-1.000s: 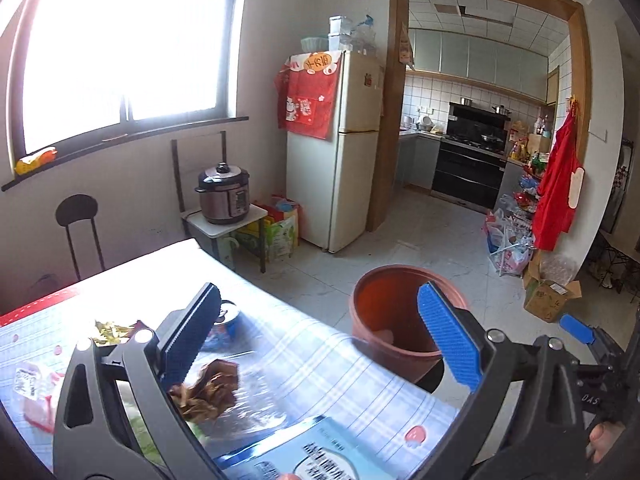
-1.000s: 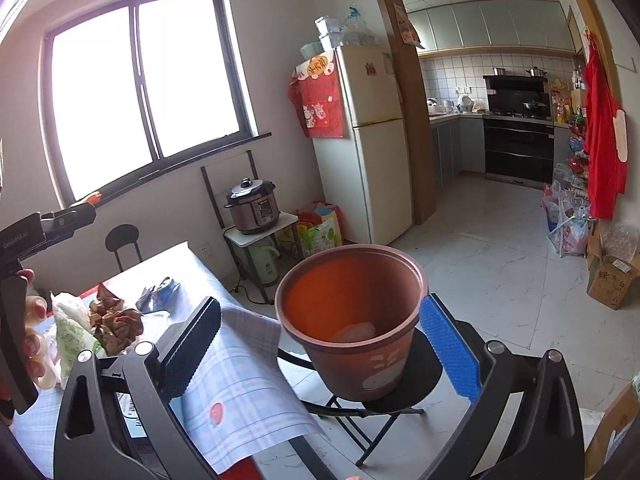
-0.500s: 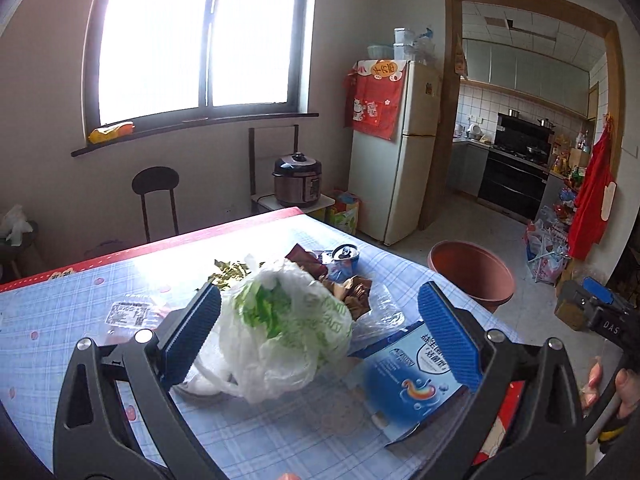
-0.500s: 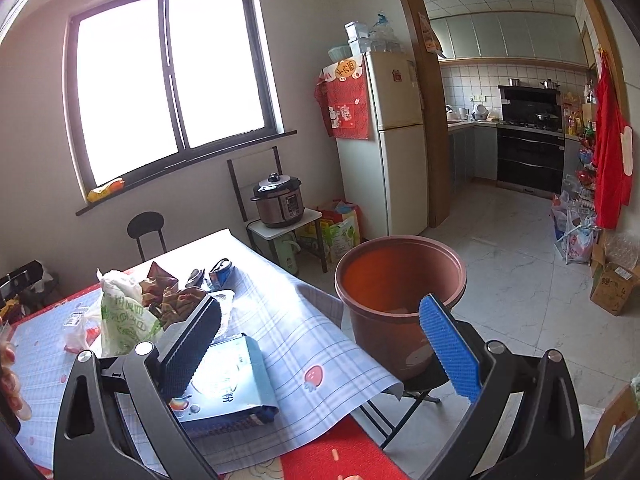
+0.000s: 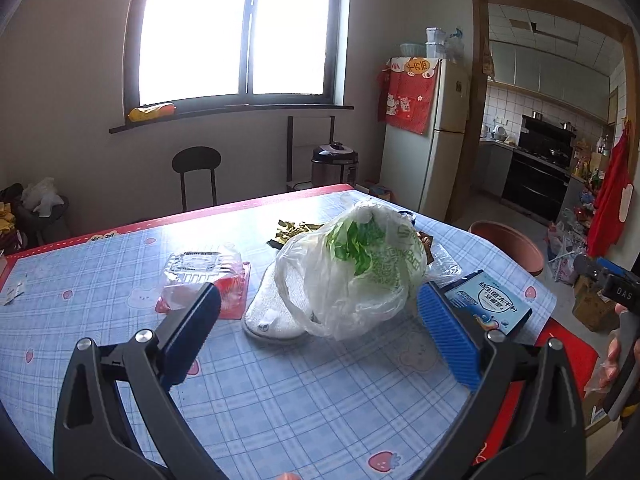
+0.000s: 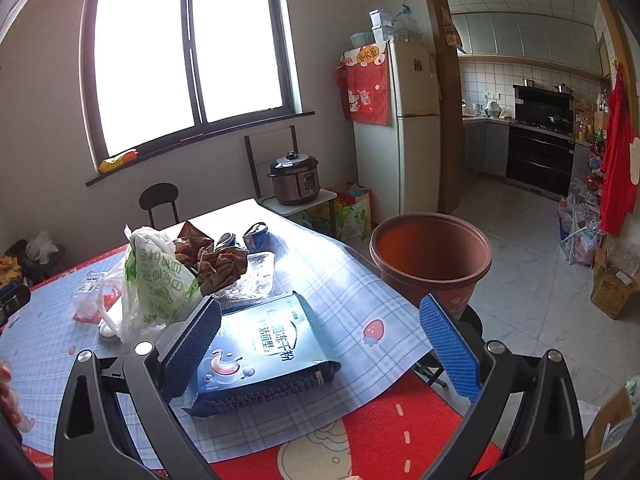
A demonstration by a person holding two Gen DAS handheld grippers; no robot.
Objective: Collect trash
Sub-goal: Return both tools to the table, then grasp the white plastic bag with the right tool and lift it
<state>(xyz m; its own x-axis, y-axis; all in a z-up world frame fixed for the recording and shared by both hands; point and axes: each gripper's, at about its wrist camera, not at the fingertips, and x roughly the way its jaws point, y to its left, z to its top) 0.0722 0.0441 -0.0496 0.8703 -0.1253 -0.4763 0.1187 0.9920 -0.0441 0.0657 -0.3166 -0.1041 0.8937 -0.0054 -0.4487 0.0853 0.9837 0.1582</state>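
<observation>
Trash lies on the blue checked table (image 5: pixel 280 392): a white and green plastic bag (image 5: pixel 360 268), also in the right wrist view (image 6: pixel 156 276), a clear plastic container (image 5: pixel 200 276), a white cloth pad (image 5: pixel 276 312), brown crumpled wrappers (image 6: pixel 220 264), a crushed can (image 6: pixel 256 234) and a blue box (image 6: pixel 260 344), also in the left wrist view (image 5: pixel 488 300). A terracotta bin (image 6: pixel 432 256) stands beside the table's right edge. My left gripper (image 5: pixel 318 340) is open and empty, just short of the bag. My right gripper (image 6: pixel 320 344) is open above the blue box.
A black chair (image 5: pixel 196 176) stands behind the table under the window. A rice cooker (image 6: pixel 296 178) sits on a small stand by the fridge (image 6: pixel 400 128). Boxes and bags line the floor at the right (image 6: pixel 608 288). A red mat (image 6: pixel 380 440) covers the table's near corner.
Both grippers have pulled back and swung left from the bin toward the table. The bag now sits between the left fingers' line of view, the blue box in front of the right gripper.
</observation>
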